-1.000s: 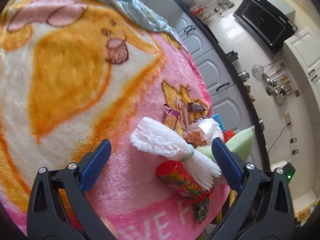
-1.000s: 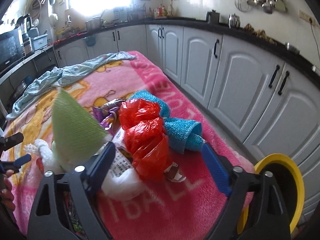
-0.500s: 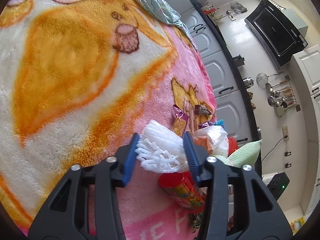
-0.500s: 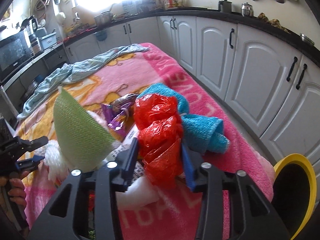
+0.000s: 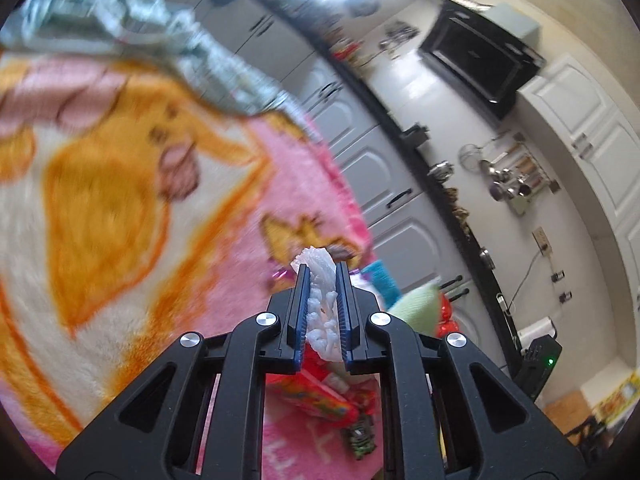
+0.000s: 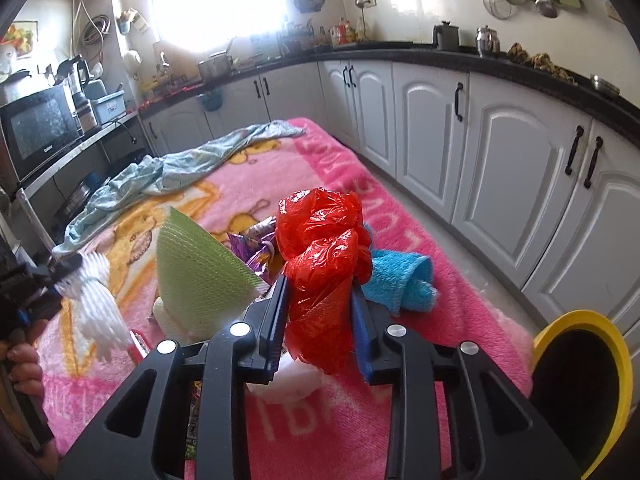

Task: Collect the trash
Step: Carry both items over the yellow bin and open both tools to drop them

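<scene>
My left gripper (image 5: 322,276) is shut on a white foam fruit net (image 5: 323,308) and holds it above the pink blanket (image 5: 224,248). The net also shows hanging at the left of the right wrist view (image 6: 94,300). My right gripper (image 6: 320,292) is shut on a crumpled red plastic bag (image 6: 324,248), lifted over the trash pile. A green mesh cone (image 6: 200,268), purple wrapper (image 6: 256,254), white bag (image 6: 288,380) and a red snack wrapper (image 5: 316,396) lie on the blanket.
A blue towel (image 6: 400,276) lies right of the pile. A yellow-rimmed bin (image 6: 584,392) stands off the blanket's right edge. A light blue cloth (image 6: 168,176) lies at the far end. White cabinets (image 6: 500,152) line the right side.
Both grippers closed on their items and lifted them: the left took the white foam net, the right took the red bag. The left view is blurred from motion.
</scene>
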